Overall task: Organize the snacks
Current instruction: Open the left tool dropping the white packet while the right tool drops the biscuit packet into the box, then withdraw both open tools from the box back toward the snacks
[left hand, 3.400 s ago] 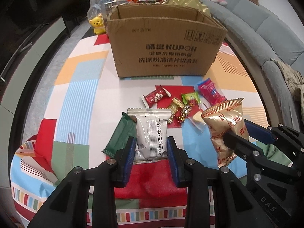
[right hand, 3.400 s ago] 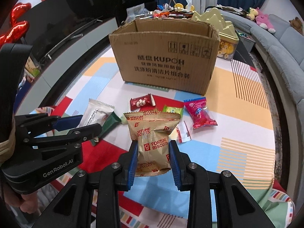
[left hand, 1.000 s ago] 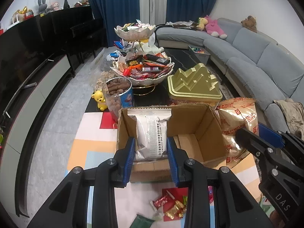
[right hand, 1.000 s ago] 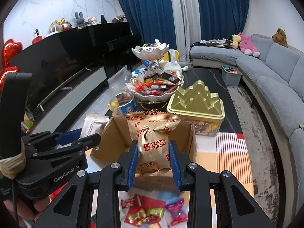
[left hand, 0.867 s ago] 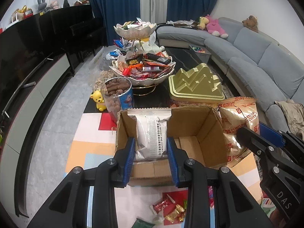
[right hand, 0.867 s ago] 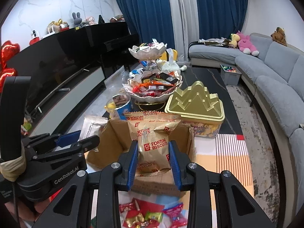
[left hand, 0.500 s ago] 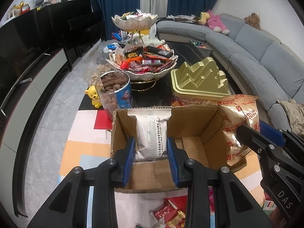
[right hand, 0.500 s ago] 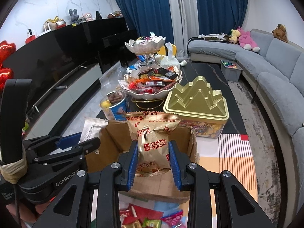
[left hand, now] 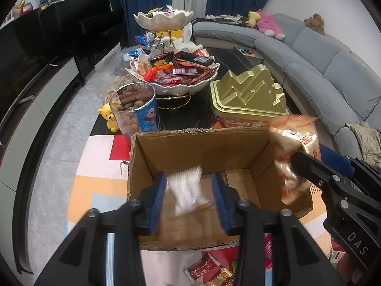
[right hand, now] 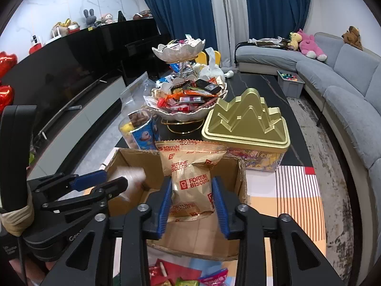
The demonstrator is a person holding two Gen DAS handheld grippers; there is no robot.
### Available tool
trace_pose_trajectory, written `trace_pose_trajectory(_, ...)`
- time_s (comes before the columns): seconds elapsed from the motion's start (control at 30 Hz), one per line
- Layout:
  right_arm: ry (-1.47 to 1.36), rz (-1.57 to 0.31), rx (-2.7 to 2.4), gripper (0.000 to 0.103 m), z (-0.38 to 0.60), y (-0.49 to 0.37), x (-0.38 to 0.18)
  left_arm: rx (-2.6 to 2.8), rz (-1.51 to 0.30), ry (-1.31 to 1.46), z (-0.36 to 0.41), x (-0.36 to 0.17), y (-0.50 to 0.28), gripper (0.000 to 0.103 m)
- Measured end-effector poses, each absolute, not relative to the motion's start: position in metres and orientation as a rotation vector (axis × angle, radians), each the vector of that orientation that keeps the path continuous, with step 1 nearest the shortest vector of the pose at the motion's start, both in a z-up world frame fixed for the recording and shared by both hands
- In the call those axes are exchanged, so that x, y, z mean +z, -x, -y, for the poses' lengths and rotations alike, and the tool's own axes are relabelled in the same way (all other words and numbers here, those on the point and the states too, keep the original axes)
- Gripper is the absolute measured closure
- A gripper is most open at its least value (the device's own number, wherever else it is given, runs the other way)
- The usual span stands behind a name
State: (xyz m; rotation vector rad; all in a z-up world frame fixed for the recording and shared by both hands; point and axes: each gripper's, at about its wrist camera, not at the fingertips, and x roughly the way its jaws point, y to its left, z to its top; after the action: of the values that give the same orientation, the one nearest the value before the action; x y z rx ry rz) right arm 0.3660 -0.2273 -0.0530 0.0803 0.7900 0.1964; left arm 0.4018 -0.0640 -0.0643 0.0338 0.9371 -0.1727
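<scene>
Your left claw [left hand: 189, 196] has just been opening: its pads stand clear of the silver packet [left hand: 188, 194], which shows as a blur between them, apparently dropping into the cardboard box [left hand: 200, 147] below. Hold that claw over the middle of the box until the packet has landed, then lift straight up so the fingers do not catch the near wall.

Your right claw [right hand: 191, 196] has also been opening. In its own view the gold biscuit bag [right hand: 191, 178] stands upright between the pads, over the box's right half; whether the pads press it at all I cannot tell. In the left view the bag looks blurred near the box's wall at 3 o'clock. Spread the jaws fully and keep the bag inside that wall.

More loose sweets [right hand: 171, 277] lie on the bench at 6 o'clock, probably next.
</scene>
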Motion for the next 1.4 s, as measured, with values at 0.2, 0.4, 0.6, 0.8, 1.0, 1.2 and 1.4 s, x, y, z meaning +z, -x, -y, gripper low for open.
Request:
trace_pose_trajectory(0.2, -0.073, -0.782, 0.162, 0.041, 0.229, -0.365, -0.049, -0.153, -0.924, -0.028, 0.059, -0.058, -0.398, 0.042)
trace_pose_trajectory(0.4, -0.071, -0.767, 0.133, 0.037, 0.231, -0.356, -0.039, -0.138, -0.913, -0.02, 0.052, -0.049, -0.389, 0.036)
trace_pose_trajectory(0.6, -0.056, -0.736, 0.128, 0.037, 0.228, -0.339, -0.025, -0.133, -0.893, -0.021, 0.047, -0.035, -0.374, 0.035)
trace_pose_trajectory(0.8, -0.048, -0.711, 0.13, 0.037, 0.225, -0.322, -0.013, -0.13, -0.867, -0.022, 0.043, -0.021, -0.356, 0.035)
trace_pose_trajectory(1.0, -0.053, -0.705, 0.13, 0.037, 0.225, -0.305, -0.009, -0.132, -0.859, -0.03, 0.042, -0.015, -0.341, 0.035)
trace_pose_trajectory(1.2, -0.063, -0.708, 0.13, 0.037, 0.225, -0.294, -0.009, -0.133, -0.859, -0.028, 0.039, -0.013, -0.326, 0.035)
trace_pose_trajectory(1.4, -0.061, -0.703, 0.132, 0.037, 0.223, -0.283, -0.007, -0.134, -0.859, -0.023, 0.036, -0.013, -0.313, 0.035)
